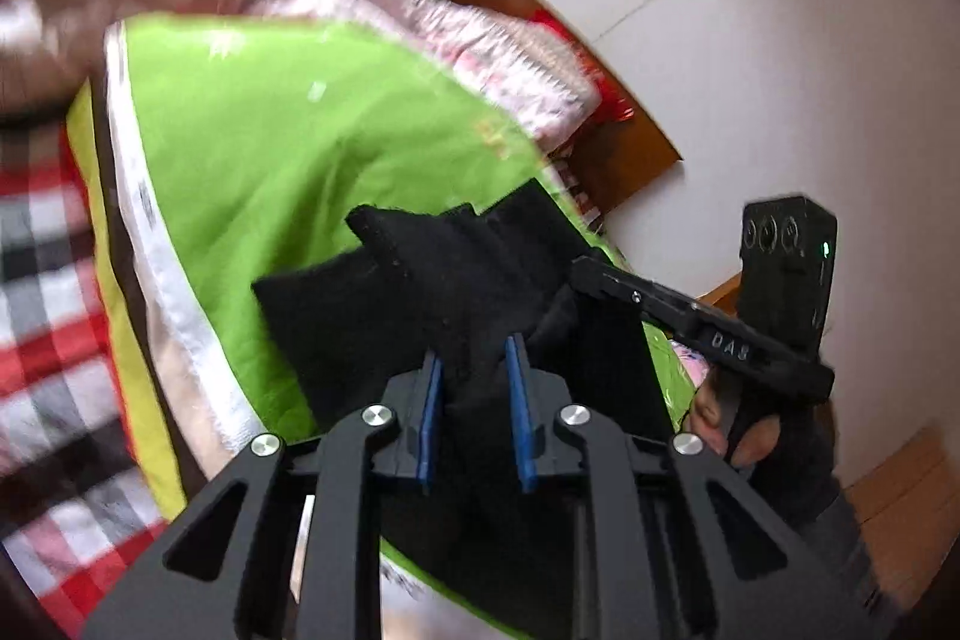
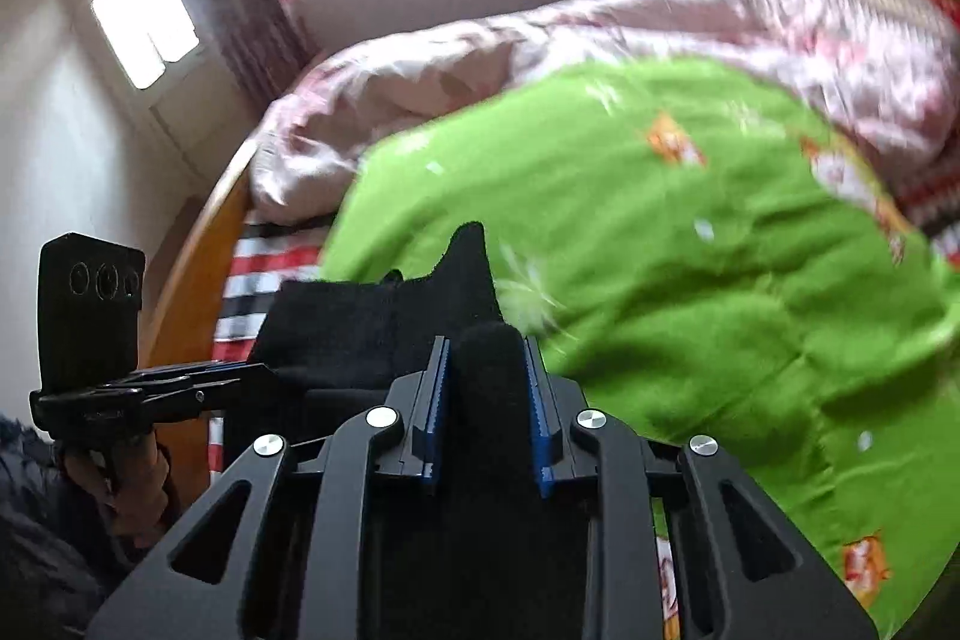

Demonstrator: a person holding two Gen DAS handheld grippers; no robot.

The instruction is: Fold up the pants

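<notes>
The left gripper [image 1: 475,361] at lower centre of its own view has its blue pads clamped on bunched black pants [image 1: 420,292], while the right gripper [image 2: 486,358], likewise lower centre, pinches a fold of the same cloth, each gripped by a hand [image 1: 744,430].

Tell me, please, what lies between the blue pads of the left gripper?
A bunched fold of the black pants sits pinched between the left gripper's pads, seen in the left wrist view.
</notes>
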